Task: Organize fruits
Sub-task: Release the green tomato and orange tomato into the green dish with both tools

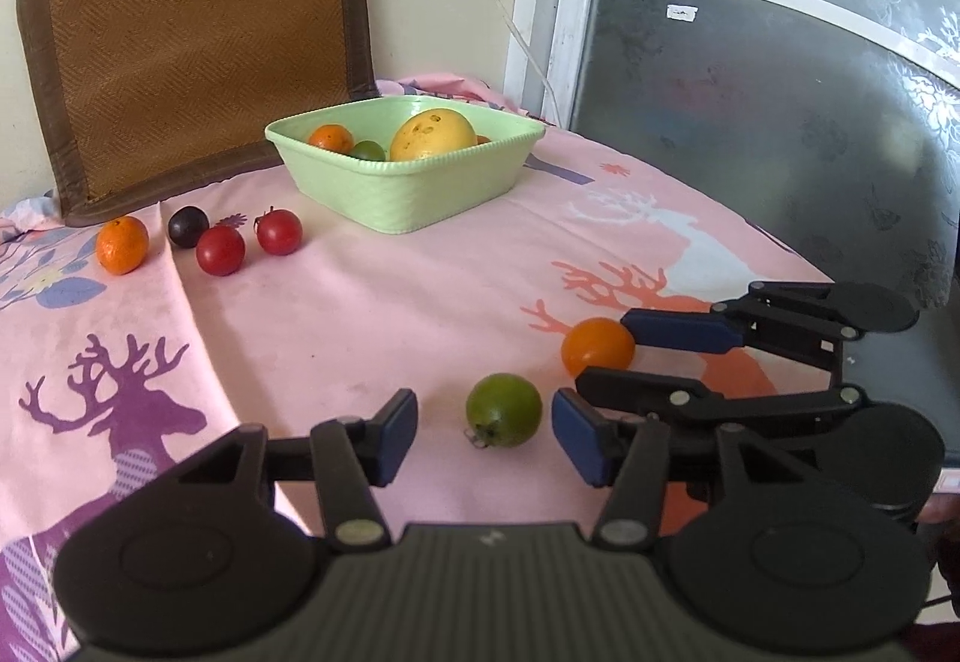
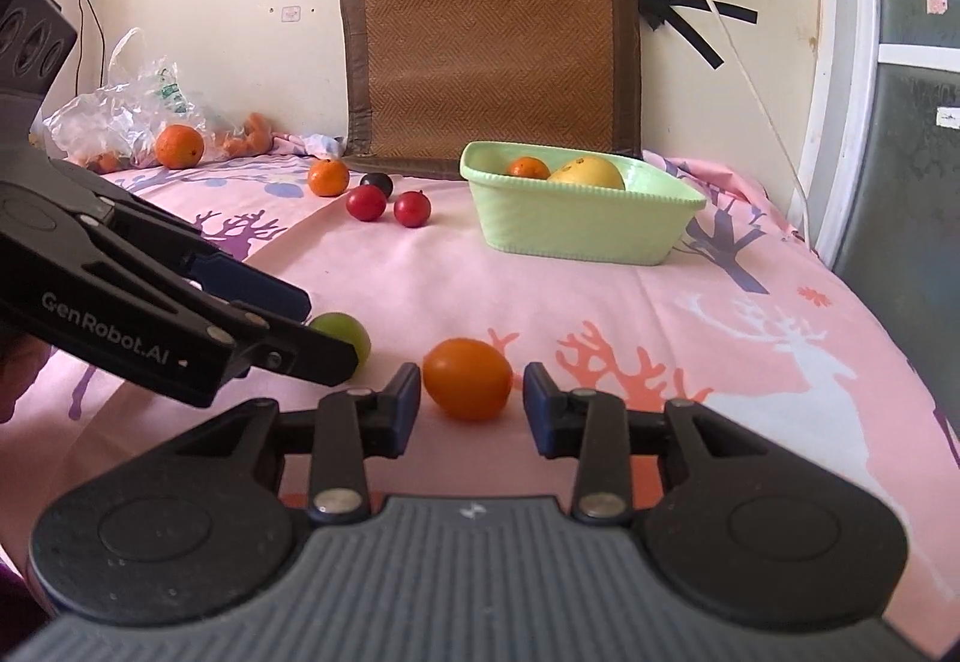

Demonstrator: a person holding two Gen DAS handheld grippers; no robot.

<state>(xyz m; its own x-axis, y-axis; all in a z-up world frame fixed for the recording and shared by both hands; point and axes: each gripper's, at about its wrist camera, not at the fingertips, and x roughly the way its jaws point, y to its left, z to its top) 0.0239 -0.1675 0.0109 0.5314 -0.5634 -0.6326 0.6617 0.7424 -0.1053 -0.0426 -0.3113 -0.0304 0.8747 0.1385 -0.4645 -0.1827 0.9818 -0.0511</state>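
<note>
Pink deer-print cloth (image 1: pixel 372 314) covers the table in my left wrist view. My left gripper (image 1: pixel 485 431) sits low over it, jaws apart, blue pads clear of the small round green fruit (image 1: pixel 504 409) lying between them, no contact either side. Just right of that, my right gripper (image 1: pixel 591 362) comes in from the side, its fingers bracketing the smooth orange fruit (image 1: pixel 597 345); pad contact is unclear from here. Further back, the pale green square plastic basket (image 1: pixel 384 194) holds a big yellow fruit (image 1: pixel 433 134), a small orange (image 1: pixel 332 137) and a small green one (image 1: pixel 368 150). Left of the basket, loose on the cloth: a mandarin (image 1: pixel 122 244), a dark purple plum-like fruit (image 1: pixel 188 226), two red round fruits (image 1: pixel 220 250) (image 1: pixel 279 231). A brown woven mat (image 1: pixel 192 44) leans on the wall.

Right wrist view: jaws apart, orange fruit (image 2: pixel 467 378) sitting between the pads with a gap on both sides, not gripped. The left gripper's black fingers straddle the green fruit (image 2: pixel 342 333), which is half hidden. Basket (image 2: pixel 576 230) stands far right of middle. A crumpled clear plastic bag (image 2: pixel 120 116) and another orange (image 2: pixel 179 146) lie at the back left.
</note>
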